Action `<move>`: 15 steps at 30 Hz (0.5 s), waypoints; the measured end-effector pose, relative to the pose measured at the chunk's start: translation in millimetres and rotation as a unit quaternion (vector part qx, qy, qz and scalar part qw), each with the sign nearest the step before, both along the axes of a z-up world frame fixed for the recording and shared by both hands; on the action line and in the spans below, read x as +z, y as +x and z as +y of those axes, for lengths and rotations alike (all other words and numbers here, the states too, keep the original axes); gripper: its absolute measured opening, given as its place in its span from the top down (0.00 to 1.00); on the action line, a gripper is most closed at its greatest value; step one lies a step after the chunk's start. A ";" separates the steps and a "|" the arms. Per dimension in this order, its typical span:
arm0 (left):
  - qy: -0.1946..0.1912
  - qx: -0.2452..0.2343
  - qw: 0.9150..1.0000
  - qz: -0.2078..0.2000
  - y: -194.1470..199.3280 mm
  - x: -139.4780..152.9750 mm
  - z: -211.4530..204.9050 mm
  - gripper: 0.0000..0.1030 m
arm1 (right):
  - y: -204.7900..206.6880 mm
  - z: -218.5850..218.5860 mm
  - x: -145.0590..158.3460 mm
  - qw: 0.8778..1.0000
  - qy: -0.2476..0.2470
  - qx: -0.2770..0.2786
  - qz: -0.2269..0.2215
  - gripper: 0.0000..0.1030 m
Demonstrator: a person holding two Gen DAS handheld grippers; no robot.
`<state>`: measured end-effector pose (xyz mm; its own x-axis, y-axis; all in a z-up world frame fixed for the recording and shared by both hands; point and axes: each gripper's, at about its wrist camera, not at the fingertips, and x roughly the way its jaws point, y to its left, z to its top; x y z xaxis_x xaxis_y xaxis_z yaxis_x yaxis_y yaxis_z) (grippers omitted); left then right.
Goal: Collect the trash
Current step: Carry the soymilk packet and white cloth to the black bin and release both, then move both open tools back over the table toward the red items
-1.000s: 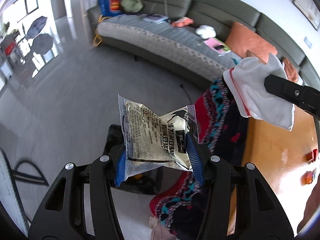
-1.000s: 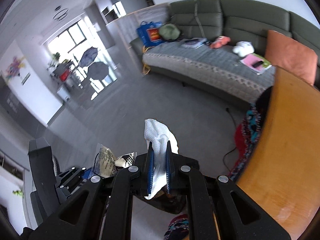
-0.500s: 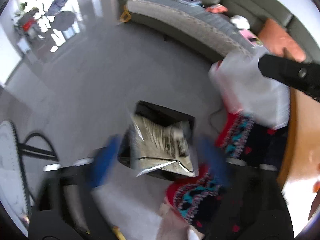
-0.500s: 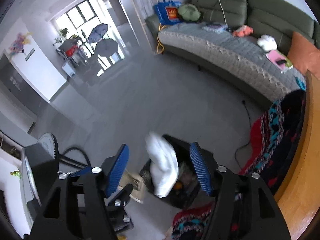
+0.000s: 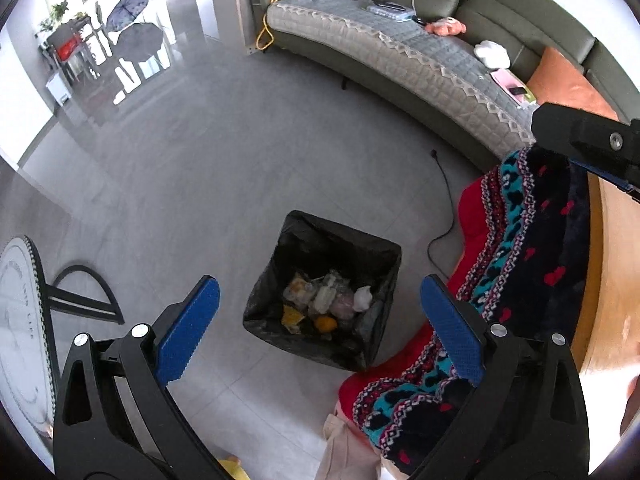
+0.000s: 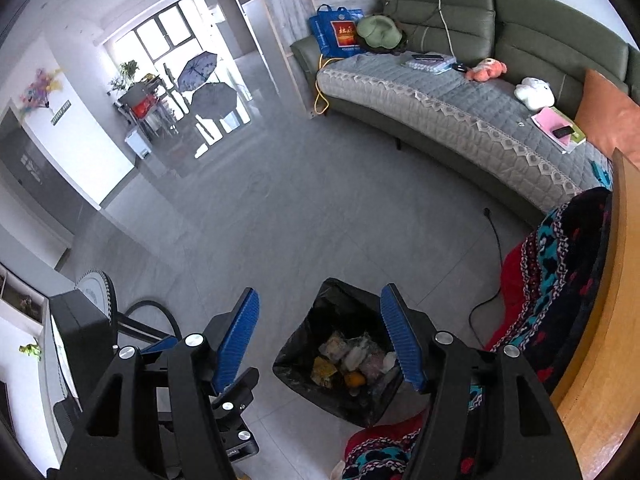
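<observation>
Fingers spread wide on left gripper (image 5: 320, 312), blue pads (image 5: 188, 326) gripping nothing, hanging above bin (image 5: 384, 248). Right gripper (image 6: 320, 336) also parted, less wide, holding nothing, pointing down at same bin. No contact betw. either gripper and bin or trash.

Trash (image 5: 324, 300) sitting at bottom of bin, w/ black liner, on grey floor (image 5: 200, 160) just beside patterned blanket (image 5: 532, 240). Showing in pile: pale crumpled wrappers, white wad on right side, yellow scrap, orange round item. Single pieces hard to separate; exact count of wrappers not readable. Near wall of bin hiding part of pile in right view, right pad (image 6: 402, 340) overlapping bin's right rim.

Right gripper's far end cutting into left view at right edge, only black body and thin blue strip visible. Left gripper partly visible low left in right view, mostly behind right gripper's own finger. Table (image 5: 616, 280) cropped by frame edge, blanket draping over its side. Fan (image 5: 20, 320) cut off at left. Cable (image 5: 444, 200) trailing on floor, end lost under blanket.

Counting: 2 grippers, 1 bin, 1 sofa (image 5: 400, 52), 2 umbrellas (image 6: 204, 80) by window, 1 orange cushion (image 5: 568, 88), 2 plush toys on sofa.
</observation>
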<state>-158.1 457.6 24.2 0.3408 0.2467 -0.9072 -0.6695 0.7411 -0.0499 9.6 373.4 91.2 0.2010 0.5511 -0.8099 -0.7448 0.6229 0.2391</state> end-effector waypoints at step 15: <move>0.014 -0.061 0.998 -0.019 32.0 23.7 -56.0 0.06 | 11.7 -86.0 32.2 0.998 0.023 -0.063 -0.015 0.37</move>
